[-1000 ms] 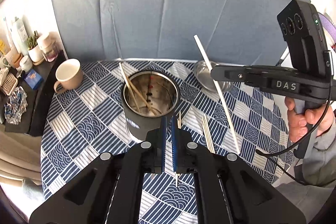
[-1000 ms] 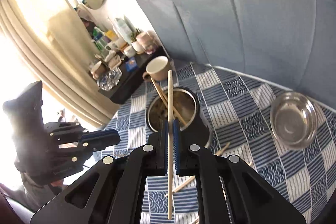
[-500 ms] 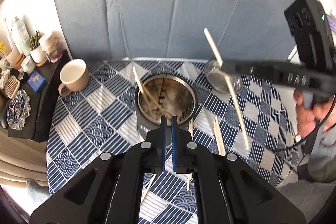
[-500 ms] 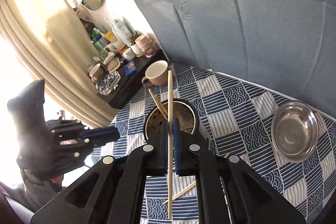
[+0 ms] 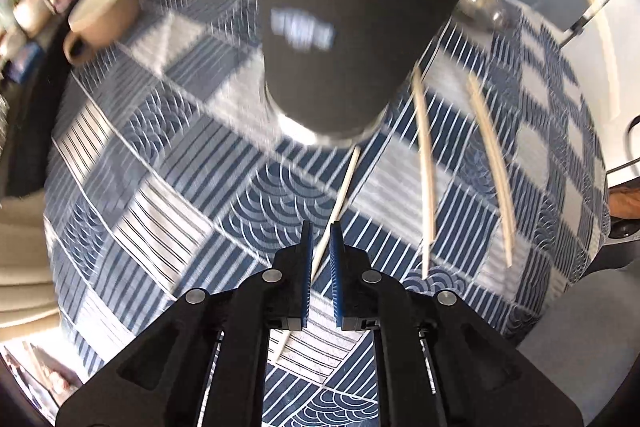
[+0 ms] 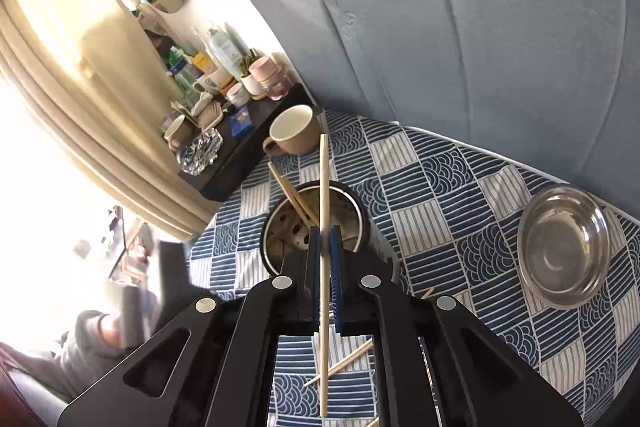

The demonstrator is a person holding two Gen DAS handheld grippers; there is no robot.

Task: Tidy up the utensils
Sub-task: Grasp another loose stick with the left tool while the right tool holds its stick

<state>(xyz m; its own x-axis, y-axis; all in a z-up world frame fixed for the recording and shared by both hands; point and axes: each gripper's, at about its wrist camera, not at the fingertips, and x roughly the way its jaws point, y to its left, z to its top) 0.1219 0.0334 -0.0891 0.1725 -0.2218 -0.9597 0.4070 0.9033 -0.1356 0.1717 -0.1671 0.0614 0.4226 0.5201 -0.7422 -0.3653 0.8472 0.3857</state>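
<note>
A: Mug point(image 5: 105, 11) stood at far left on the blue-and-white patterned cloth point(image 5: 168, 163), blurred in the left wrist view. What came next to its right?

B: Dark utensil holder point(image 5: 352, 27) filled the upper middle of that view. Below it, the left gripper point(image 5: 320, 247) hung low over the cloth, its blue pads only a narrow gap apart. A pale chopstick point(image 5: 342, 193) lay on the cloth, running from the holder's base down through that gap. Whether the pads touched it could not be told.

A: And farther right?

B: Two more chopsticks point(image 5: 426, 163) lay on the cloth, well apart from the gripper. A further pale stick crossed the top right corner.

A: What did the right wrist view show, left to right?

B: A dark side shelf point(image 6: 240, 147) crowded with bottles and jars, then the mug point(image 6: 292, 131), then the holder point(image 6: 316, 223) with several chopsticks leaning inside. The right gripper point(image 6: 325, 239) was clamped on one chopstick point(image 6: 324, 187), its upper end above the holder's mouth, its lower end trailing back under the gripper. At far right a steel bowl point(image 6: 560, 247) sat on the cloth.
</note>
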